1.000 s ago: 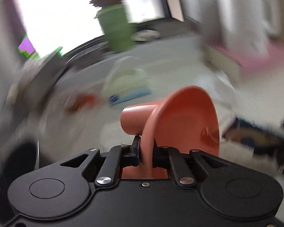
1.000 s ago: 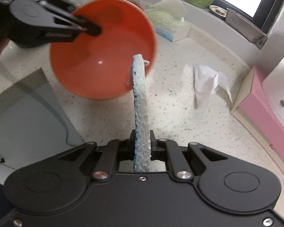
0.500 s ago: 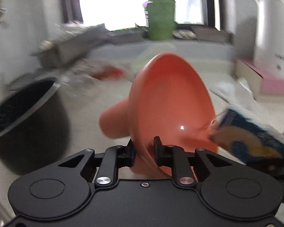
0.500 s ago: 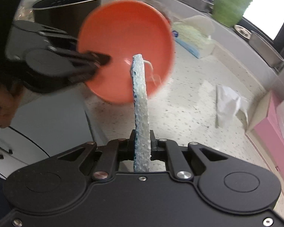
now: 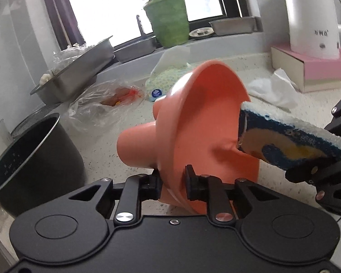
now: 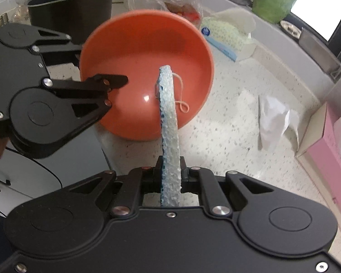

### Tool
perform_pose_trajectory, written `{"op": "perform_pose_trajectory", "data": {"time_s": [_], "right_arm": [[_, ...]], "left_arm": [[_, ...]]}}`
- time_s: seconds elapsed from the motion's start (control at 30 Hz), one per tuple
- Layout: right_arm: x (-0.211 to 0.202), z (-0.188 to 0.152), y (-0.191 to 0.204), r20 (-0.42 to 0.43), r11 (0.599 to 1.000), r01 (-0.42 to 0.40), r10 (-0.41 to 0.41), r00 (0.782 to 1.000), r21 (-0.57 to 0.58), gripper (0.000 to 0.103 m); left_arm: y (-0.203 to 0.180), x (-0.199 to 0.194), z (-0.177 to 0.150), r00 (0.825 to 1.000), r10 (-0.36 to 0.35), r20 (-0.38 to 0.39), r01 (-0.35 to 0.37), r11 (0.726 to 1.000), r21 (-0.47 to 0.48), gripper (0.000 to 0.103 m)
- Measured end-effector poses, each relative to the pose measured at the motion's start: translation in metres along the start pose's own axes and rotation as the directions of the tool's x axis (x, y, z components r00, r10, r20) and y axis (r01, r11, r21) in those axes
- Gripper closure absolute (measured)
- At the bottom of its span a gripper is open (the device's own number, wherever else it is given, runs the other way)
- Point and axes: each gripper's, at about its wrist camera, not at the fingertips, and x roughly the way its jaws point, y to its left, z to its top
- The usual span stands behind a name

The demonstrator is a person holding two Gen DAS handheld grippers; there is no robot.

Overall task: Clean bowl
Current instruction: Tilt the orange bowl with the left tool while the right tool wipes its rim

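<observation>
Left gripper (image 5: pixel 172 183) clamping bowl (image 6: pixel 145 72) rim, right gripper (image 6: pixel 170 177) pinching sponge (image 6: pixel 169 122) inside it — wiping looks underway, unfinished.

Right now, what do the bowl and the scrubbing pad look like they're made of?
Bowl: probably plastic or melamine, smooth, semi-glossy orange, with one small bright highlight inside.
Scrubbing pad: likely sponge, with a pale blue, pitted, porous edge and a printed blue-and-yellow face; a thin string loop hangs near its tip. It bends slightly against the bowl, so it seems soft.
</observation>
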Motion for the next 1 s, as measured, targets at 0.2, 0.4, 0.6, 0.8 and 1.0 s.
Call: {"op": "perform_pose_trajectory", "data": {"time_s": [0.2,0.4,0.6,0.8,1.0], "right_arm": [[0.002,-0.002,0.000,0.002,1.000,0.000,0.000,1.000,0.002,0.092],[0.002,-0.006,-0.003,0.020,0.999,-0.018,0.018,1.000,0.029,0.092],[-0.016,0.002,0.018,0.113,0.989,0.021,-0.005,0.994,-0.146,0.092],[-0.016,0.007,0.031,0.140,0.963,0.064,-0.028,0.990,-0.263,0.092],[-0.011,0.016,0.018,0.132,0.968,0.067,-0.035,0.991,-0.240,0.091]], "left_arm": [[0.002,0.000,-0.002,1.000,-0.004,0.027,0.005,0.999,-0.051,0.087],[0.001,0.000,-0.003,0.999,-0.008,0.043,0.011,0.997,-0.070,0.088],[0.002,0.000,-0.002,0.999,-0.015,0.043,0.018,0.997,-0.075,0.087],[0.000,0.000,-0.002,0.999,-0.010,0.042,0.013,0.998,-0.057,0.087],[-0.001,0.000,-0.002,0.999,-0.013,0.042,0.015,0.999,-0.044,0.086]]}}
